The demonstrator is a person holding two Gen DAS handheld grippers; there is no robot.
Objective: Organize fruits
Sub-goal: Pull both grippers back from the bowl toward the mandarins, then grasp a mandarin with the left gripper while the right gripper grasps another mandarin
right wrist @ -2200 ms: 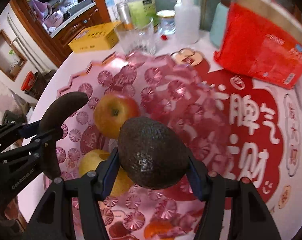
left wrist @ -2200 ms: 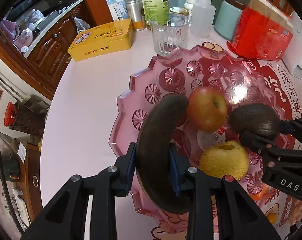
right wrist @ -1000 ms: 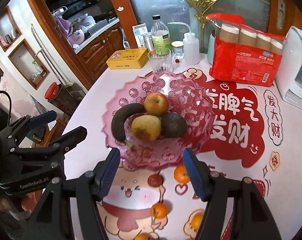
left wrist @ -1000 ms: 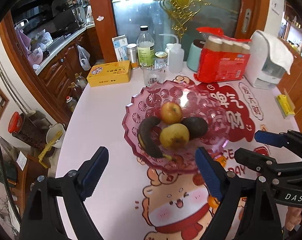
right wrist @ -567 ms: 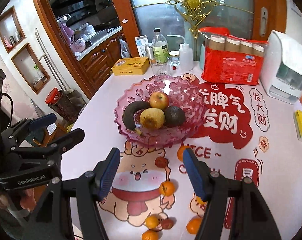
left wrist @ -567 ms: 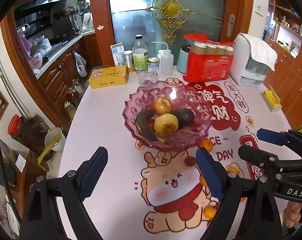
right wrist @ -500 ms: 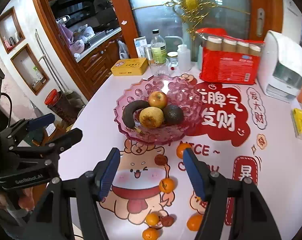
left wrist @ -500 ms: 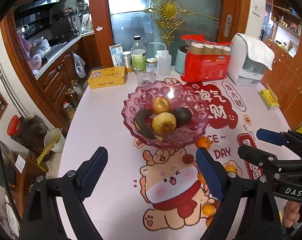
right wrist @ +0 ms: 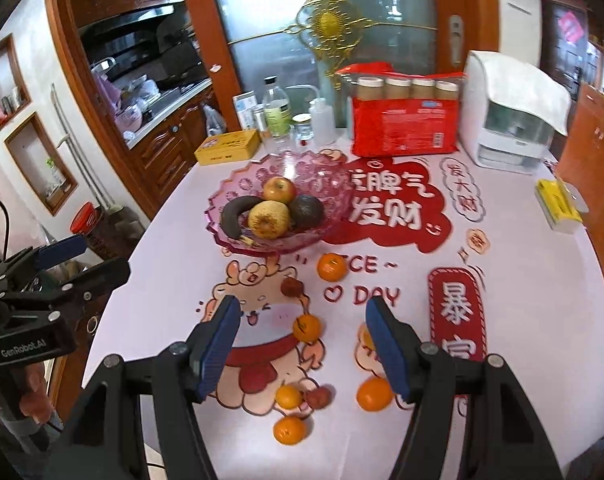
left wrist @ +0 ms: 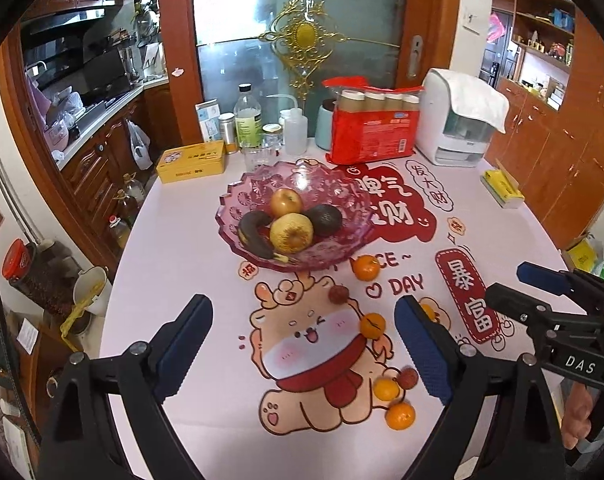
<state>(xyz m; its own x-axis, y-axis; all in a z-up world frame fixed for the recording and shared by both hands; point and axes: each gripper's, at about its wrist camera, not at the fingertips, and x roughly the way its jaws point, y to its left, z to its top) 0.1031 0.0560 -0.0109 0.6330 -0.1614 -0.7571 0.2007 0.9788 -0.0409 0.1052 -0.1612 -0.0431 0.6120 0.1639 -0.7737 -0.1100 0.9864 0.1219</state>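
L gripper (left wrist: 302,344) fingers opening wide, empty; R gripper (right wrist: 300,344) half open, empty. Nearest mandarin (right wrist: 307,328) to be straddled w/ R fingers, squeezed gently, carried to pink bowl (right wrist: 222,216).

Far edge of the white printed tablecloth (left wrist: 190,248): flat yellow tin box (left wrist: 191,161), clear glass bottle with green label (left wrist: 249,122), white squeeze bottle (left wrist: 295,132), red pack of paper cups (left wrist: 372,128), white countertop appliance under a white cloth (left wrist: 458,120). Yellow sponge block (left wrist: 501,189) lies apart, right.
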